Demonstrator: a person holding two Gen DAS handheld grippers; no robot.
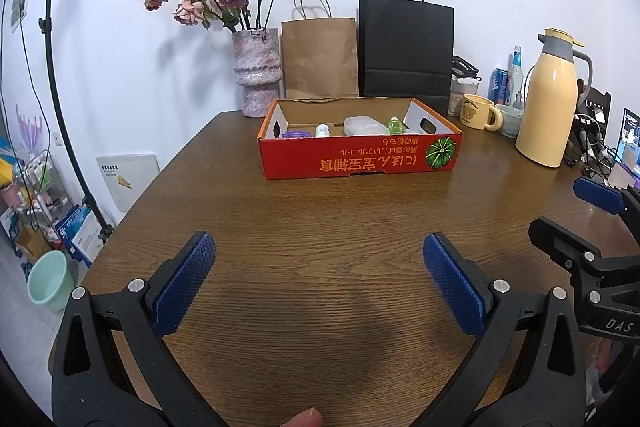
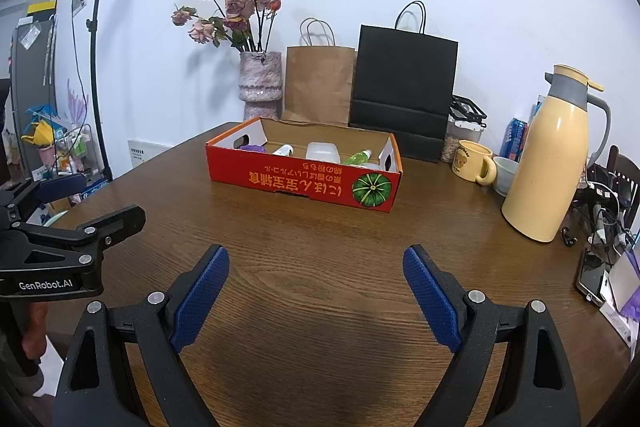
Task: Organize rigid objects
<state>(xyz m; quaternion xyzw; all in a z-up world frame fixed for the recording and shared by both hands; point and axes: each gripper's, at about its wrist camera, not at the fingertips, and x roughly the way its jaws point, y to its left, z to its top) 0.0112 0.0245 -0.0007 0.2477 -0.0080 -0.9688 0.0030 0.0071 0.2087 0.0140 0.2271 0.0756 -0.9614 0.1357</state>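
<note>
A red cardboard box (image 1: 360, 159) (image 2: 304, 183) with orange lettering stands open-topped on the far half of the wooden table (image 1: 320, 227). Inside it lie a purple item (image 1: 295, 135), a small white bottle (image 1: 322, 130), a clear plastic case (image 1: 362, 125) and a green bottle (image 1: 394, 125). My left gripper (image 1: 319, 241) hovers over the near table, open, with nothing between its blue pads. My right gripper (image 2: 316, 251) is beside it on the right, also open and empty. Both stand well short of the box.
Behind the box are a vase of dried roses (image 1: 256, 75), a brown paper bag (image 1: 320, 59) and a black bag (image 1: 406, 51). At the right stand a yellow thermos jug (image 2: 548, 163), a bear mug (image 2: 472, 161), a bowl (image 2: 506, 173), cans, cables and a phone (image 2: 592, 275).
</note>
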